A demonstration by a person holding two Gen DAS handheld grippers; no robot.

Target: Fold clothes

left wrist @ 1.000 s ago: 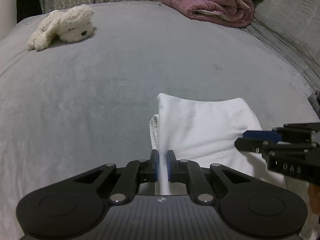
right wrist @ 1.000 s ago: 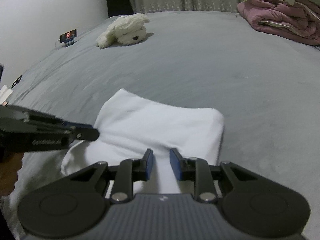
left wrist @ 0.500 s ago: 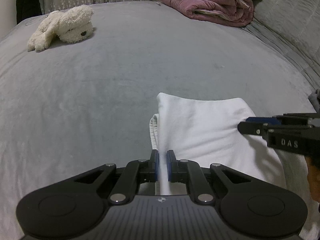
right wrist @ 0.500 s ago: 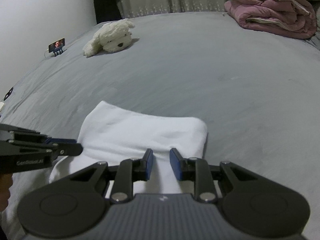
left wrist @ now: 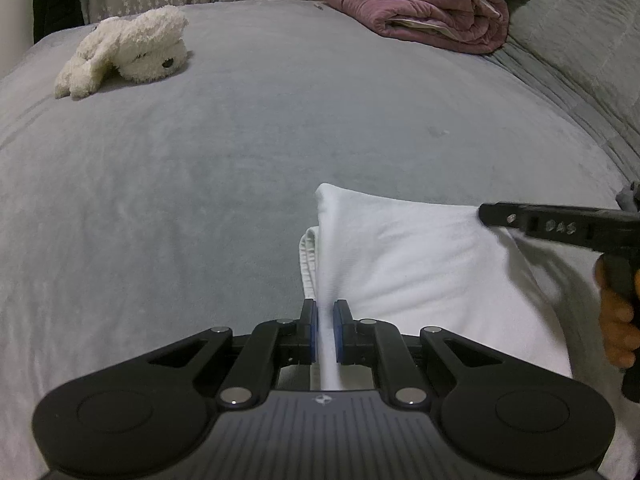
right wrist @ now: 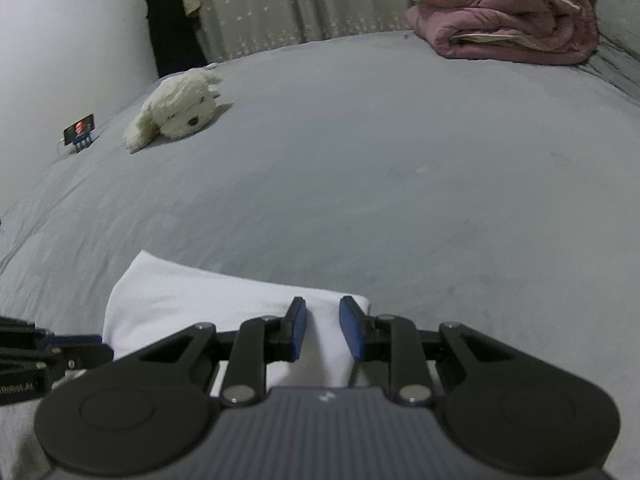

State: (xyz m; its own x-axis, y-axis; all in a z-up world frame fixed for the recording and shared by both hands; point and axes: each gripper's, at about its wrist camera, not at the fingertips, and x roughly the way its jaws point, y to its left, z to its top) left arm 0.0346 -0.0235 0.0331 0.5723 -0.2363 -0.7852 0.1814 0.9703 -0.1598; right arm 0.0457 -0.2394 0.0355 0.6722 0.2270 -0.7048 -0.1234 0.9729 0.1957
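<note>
A folded white garment [left wrist: 420,264] lies on the grey bed, also in the right wrist view as white garment [right wrist: 200,292]. My left gripper [left wrist: 326,312] is shut on a raised fold at the garment's near left edge. My right gripper [right wrist: 323,308] stands open by a narrow gap, its fingertips over the garment's far right corner, with white cloth showing in the gap. From the left wrist view the right gripper [left wrist: 486,214] comes in from the right, a hand [left wrist: 616,320] holding it. The left gripper [right wrist: 98,350] shows at the left edge of the right wrist view.
A white plush dog [left wrist: 128,48] lies at the far left of the bed [left wrist: 280,128]. A rolled mauve quilt [left wrist: 432,12] with bedding on it sits at the far right. A phone on a stand [right wrist: 80,134] is near the left bed edge. Curtains and a wall are behind.
The right gripper moved forward and upward over the garment, from its near right part to its far right corner. The left gripper and its pinched fold stayed put.
</note>
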